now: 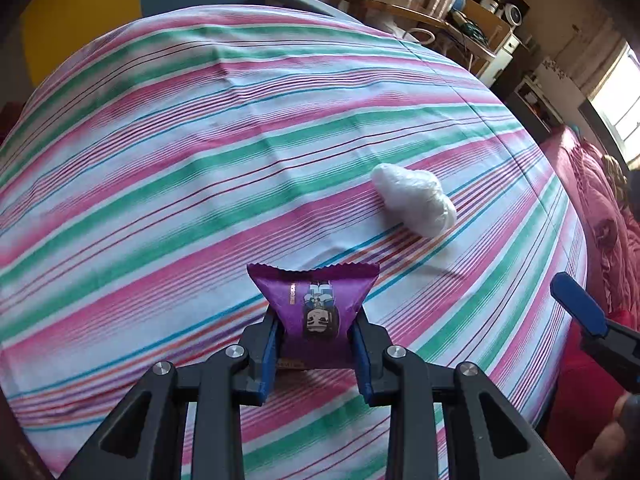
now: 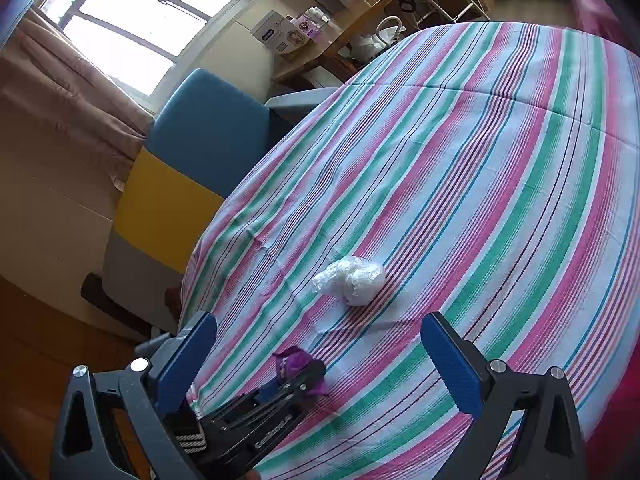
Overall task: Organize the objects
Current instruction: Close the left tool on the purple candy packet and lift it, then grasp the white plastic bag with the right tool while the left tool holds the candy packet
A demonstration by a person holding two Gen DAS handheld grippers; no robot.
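A purple snack packet [image 1: 314, 304] with a cartoon face printed on it sits between the blue pads of my left gripper [image 1: 316, 322], which is shut on it just above the striped bedsheet [image 1: 180, 168]. In the right wrist view the same packet [image 2: 294, 362] pokes out of the left gripper [image 2: 298, 384] near the bed's front edge. A white plastic-wrapped bundle [image 1: 416, 200] lies on the sheet beyond and to the right of the packet. My right gripper [image 2: 320, 324] stands open and holds nothing, with the white bundle [image 2: 352, 280] lying a little ahead of it.
A blue and yellow padded panel [image 2: 192, 160] stands at the bed's far side. A cluttered wooden desk [image 1: 380, 4] sits behind the bed. A pink blanket [image 1: 600, 220] is bunched along the bed's right edge. The floor [image 2: 36, 360] drops away at left.
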